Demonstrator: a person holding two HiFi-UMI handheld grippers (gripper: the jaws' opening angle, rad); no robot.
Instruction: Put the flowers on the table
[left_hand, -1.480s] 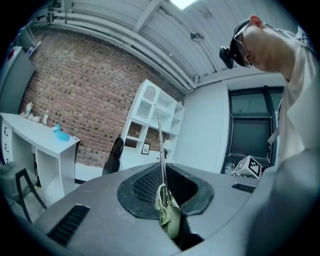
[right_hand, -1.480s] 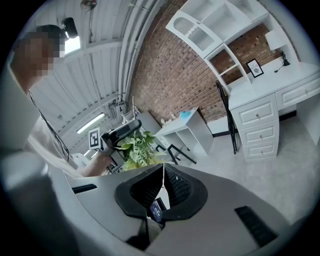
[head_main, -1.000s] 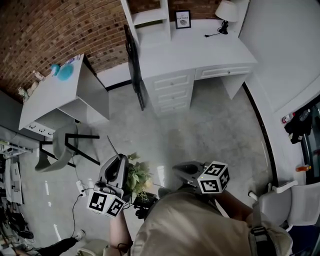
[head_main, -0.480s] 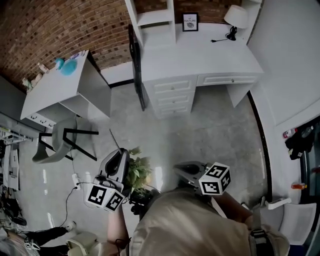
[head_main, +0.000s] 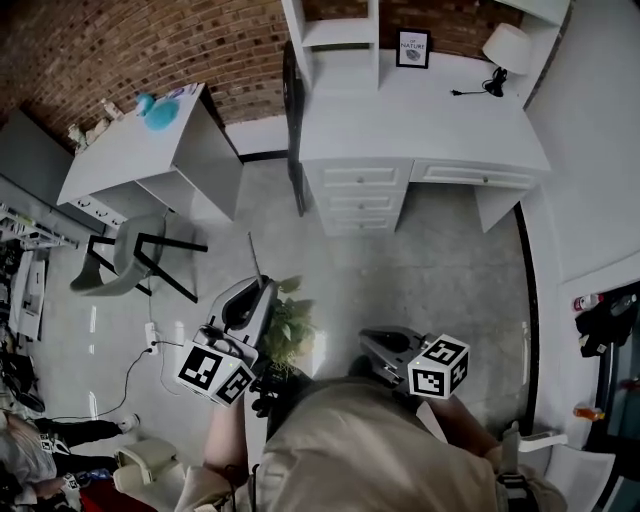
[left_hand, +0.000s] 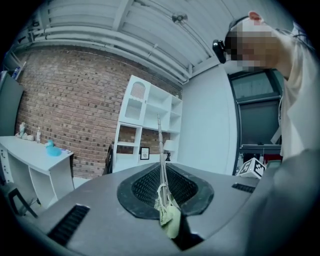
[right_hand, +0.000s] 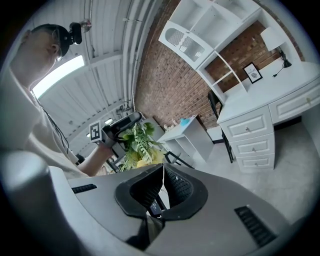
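The flowers (head_main: 287, 330) are a leafy green bunch with yellow blooms, hanging over the grey floor. My left gripper (head_main: 262, 292) is shut on their thin stem (left_hand: 160, 145), which sticks up past the jaws. In the right gripper view the bunch (right_hand: 137, 142) hangs under the left gripper (right_hand: 122, 125). My right gripper (head_main: 368, 340) is beside the flowers, apart from them. Its jaws (right_hand: 162, 167) meet at the tips with nothing between them. A white desk (head_main: 400, 110) stands ahead across the floor.
On the desk are a small framed picture (head_main: 413, 47) and a lamp (head_main: 505, 50). A smaller white table (head_main: 140, 150) with a blue thing on it stands at the left by the brick wall. A chair (head_main: 125, 262) is near it; a cable (head_main: 150, 350) lies on the floor.
The desk and the floor have slid down and to the right in the head view as I walk toward them. Both grippers and the flowers travel along, grip unchanged.
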